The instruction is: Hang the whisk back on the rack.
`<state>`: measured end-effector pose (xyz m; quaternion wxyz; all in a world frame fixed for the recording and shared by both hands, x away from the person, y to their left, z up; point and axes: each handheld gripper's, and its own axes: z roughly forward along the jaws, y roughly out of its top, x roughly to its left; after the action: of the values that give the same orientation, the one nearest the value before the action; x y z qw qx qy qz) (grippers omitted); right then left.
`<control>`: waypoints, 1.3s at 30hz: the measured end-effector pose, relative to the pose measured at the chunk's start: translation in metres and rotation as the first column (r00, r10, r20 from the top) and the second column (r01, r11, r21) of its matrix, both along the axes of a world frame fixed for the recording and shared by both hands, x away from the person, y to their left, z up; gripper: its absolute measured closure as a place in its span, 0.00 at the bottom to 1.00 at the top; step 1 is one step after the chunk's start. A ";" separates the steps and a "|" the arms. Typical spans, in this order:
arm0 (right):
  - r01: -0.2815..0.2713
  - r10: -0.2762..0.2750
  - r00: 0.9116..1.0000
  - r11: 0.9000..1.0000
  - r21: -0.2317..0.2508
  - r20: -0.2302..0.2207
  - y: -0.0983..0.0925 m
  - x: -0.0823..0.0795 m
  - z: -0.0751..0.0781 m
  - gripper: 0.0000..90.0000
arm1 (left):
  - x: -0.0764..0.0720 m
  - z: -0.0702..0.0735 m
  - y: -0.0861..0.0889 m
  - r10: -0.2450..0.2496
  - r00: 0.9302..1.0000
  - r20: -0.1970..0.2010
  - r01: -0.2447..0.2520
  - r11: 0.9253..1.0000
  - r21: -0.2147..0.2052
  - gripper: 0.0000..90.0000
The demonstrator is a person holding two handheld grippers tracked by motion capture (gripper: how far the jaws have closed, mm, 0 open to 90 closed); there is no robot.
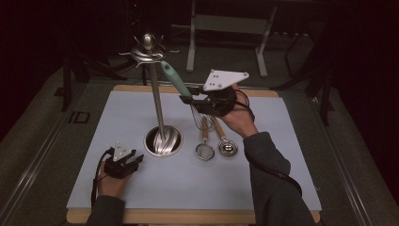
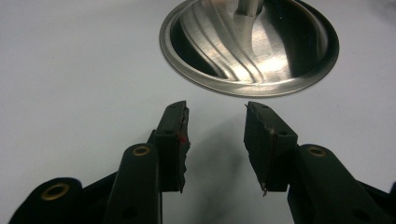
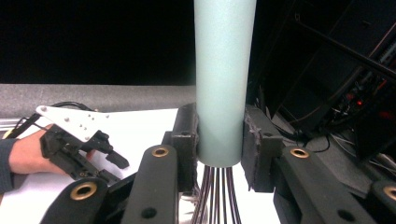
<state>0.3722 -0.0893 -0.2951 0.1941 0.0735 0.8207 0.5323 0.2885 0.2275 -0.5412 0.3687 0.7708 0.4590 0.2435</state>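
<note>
Teal-handled whisk (image 1: 178,81) is clamped in the right hand-held gripper (image 1: 190,100), lifted off the surface (image 1: 282,141) with its handle tip up near the rack's hooks (image 1: 147,51). I'd say it's about halfway: picked up, not hung, and the strainer (image 1: 205,149) and small ladle (image 1: 227,147) are waiting. The left hand-held gripper (image 2: 215,140) sits open and empty by the rack's base (image 2: 247,46). The high view gives the hooks; the right gripper view gives the pads (image 3: 185,140) squeezing the handle.

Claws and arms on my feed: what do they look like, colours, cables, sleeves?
Both claws are black, each topped by a pale three-cornered plate with small holes: left claw, right claw. Brass-ringed holes mark the jaw arms. Black cables trail from them along the dark grey sleeves.
</note>
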 end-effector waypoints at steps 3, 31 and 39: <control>0.008 -0.008 1.000 1.000 -0.002 -0.005 0.004 0.002 -0.001 0.77 | 0.000 0.000 0.000 0.000 1.000 0.000 0.000 1.000 0.001 0.67; 0.007 -0.007 1.000 0.998 -0.060 -0.005 0.028 -0.004 -0.007 0.64 | 0.000 0.000 0.000 0.000 1.000 0.001 0.000 1.000 0.003 0.66; 0.008 -0.010 1.000 0.996 -0.084 -0.018 0.020 -0.002 -0.010 0.64 | 0.000 0.000 0.000 -0.001 1.000 -0.002 0.001 1.000 0.005 0.66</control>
<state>0.3698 -0.0688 -0.3050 0.1917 0.0740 0.8437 0.4960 0.2887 0.2275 -0.5413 0.3663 0.7721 0.4585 0.2437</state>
